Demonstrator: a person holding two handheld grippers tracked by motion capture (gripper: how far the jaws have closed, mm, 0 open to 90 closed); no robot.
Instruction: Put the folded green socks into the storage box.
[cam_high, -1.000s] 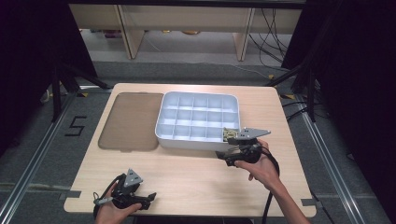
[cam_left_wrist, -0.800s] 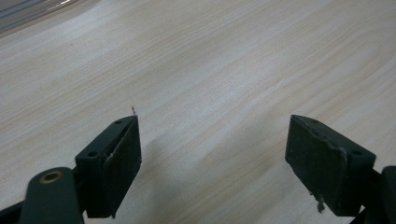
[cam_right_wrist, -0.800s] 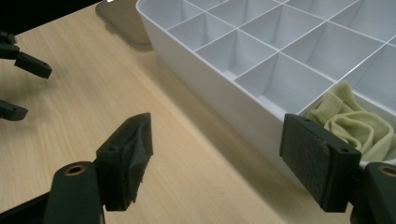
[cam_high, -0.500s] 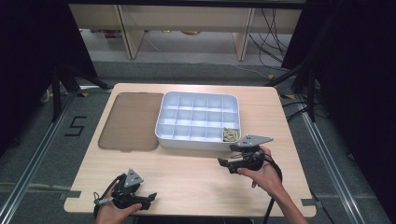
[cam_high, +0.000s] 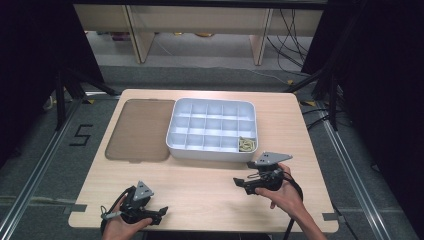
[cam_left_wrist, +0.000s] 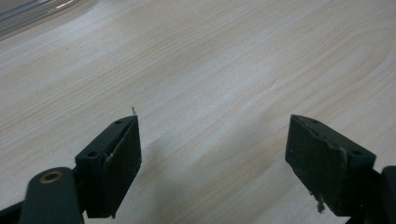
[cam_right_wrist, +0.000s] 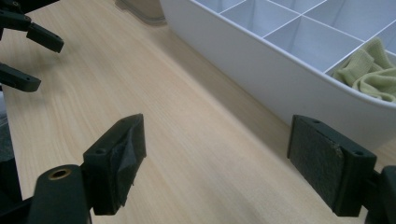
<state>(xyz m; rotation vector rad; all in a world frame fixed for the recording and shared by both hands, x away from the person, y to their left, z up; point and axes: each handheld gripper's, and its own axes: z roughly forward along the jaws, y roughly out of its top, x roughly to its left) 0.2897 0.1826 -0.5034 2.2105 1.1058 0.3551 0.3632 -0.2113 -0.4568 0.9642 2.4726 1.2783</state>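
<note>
Wooden table (cam_high: 210, 190), near half bare between the two hands. White compartment tray (cam_high: 212, 127) sits on the far half, its near wall running parallel to the table's front edge. Brown flat lid (cam_high: 137, 130) lies just beside the tray's left wall, flat on the wood.

Yellow-green cloth piece (cam_high: 246, 144) rests folded in the tray's near-right corner compartment; in the right gripper view it (cam_right_wrist: 369, 70) shows just behind the white wall.

Right gripper (cam_high: 241, 183) is held just in front of the tray's near-right corner, apart from the wall, pointing left across the table. Jaws have just been opening and stand wide apart, nothing between them but bare wood.

Left gripper (cam_high: 160, 212) is at the near-left, close to the table's front edge, well apart from the tray. Jaws wide apart, empty, over bare wood in its own view.

Open wood between the grippers; narrow strip to the right of the tray.
</note>
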